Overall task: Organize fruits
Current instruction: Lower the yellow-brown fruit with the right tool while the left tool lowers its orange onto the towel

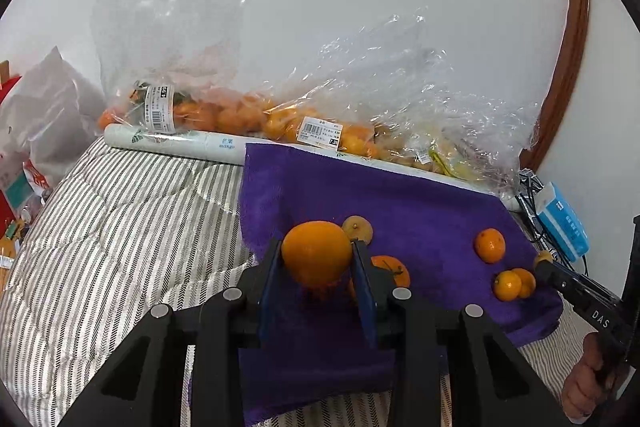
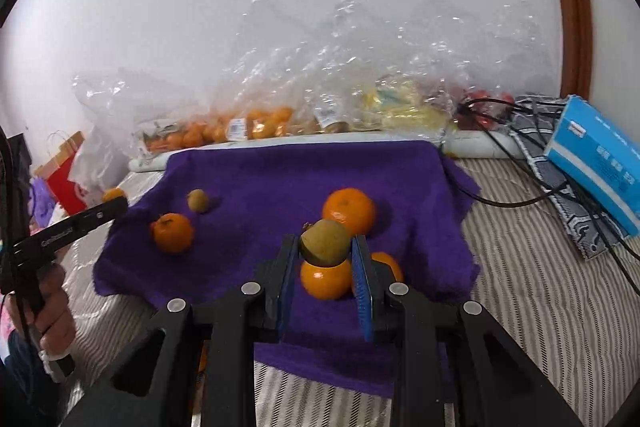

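Both hands are loaded mid-sort above a purple towel (image 1: 420, 195) spread on a striped bed (image 1: 120, 227). The left claw (image 1: 317, 259) is clamped on a large orange (image 1: 316, 253); the right claw (image 2: 326, 245) is pinched tight on a small brownish-green fruit (image 2: 325, 242), possibly a kiwi.

Loose fruit on the towel seems partly grouped. In the right wrist view, a mandarin (image 2: 349, 211) lies at twelve o'clock of the held fruit and another orange fruit (image 2: 326, 281) just beneath it at six; farther off at nine sit a mandarin with leaf (image 2: 173, 231) and a second brownish fruit (image 2: 198, 200).

Clear bags (image 1: 240, 115) at the wall are full of fruit, so most of the job appears to remain.
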